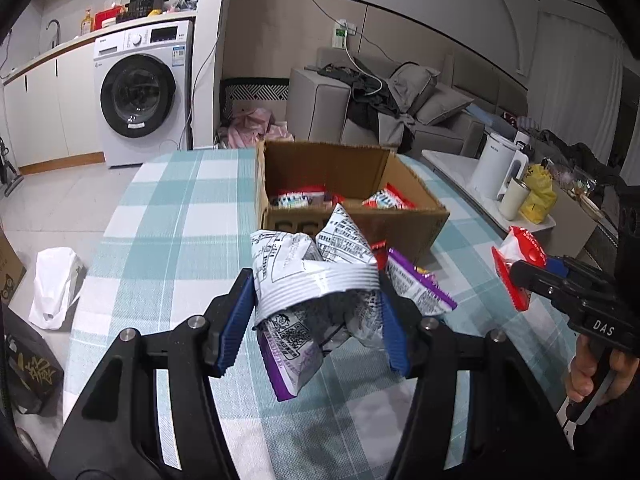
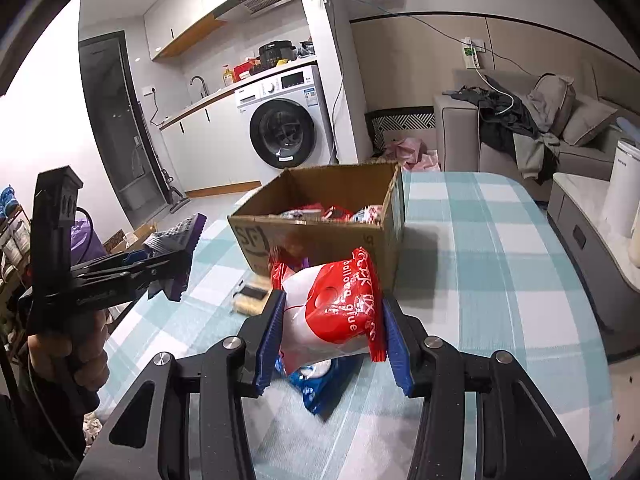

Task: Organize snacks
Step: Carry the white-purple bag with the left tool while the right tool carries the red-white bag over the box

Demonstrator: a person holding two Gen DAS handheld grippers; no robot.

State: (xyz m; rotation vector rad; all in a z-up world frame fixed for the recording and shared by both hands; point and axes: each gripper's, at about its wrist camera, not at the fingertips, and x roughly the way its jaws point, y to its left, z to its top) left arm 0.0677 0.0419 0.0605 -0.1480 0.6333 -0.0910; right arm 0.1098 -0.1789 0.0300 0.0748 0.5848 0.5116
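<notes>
The left gripper [image 1: 316,312] is clenched on a crumpled silver-and-purple snack packet [image 1: 312,292], whose ribbed seal runs crosswise from one blue pad to the other while its purple end hangs below the jaws toward the checked tablecloth [image 1: 168,216]. The right gripper [image 2: 332,320] is likewise clamped on a red-and-white packet [image 2: 336,304], pinched across its width, with a blue packet [image 2: 316,388] lying on the cloth just under the jaws. The cardboard box [image 1: 400,224], open at the top and already holding several red and white packets, sits straight ahead of both pairs of jaws and a little beyond them; in the left view its near wall is almost directly past the held packet, and another purple-edged packet [image 1: 420,284] lies on the cloth between the jaws and that wall, slightly to the right. In the right view the box stands ahead and a shade to the left, its near wall just behind the red packet. Both hands look about equally close, the left perhaps a touch nearer to the opening. The next move probably calls for carrying each packet forward over the near wall before letting go, and the hanging purple end could catch on that edge if the left one travels too low.
</notes>
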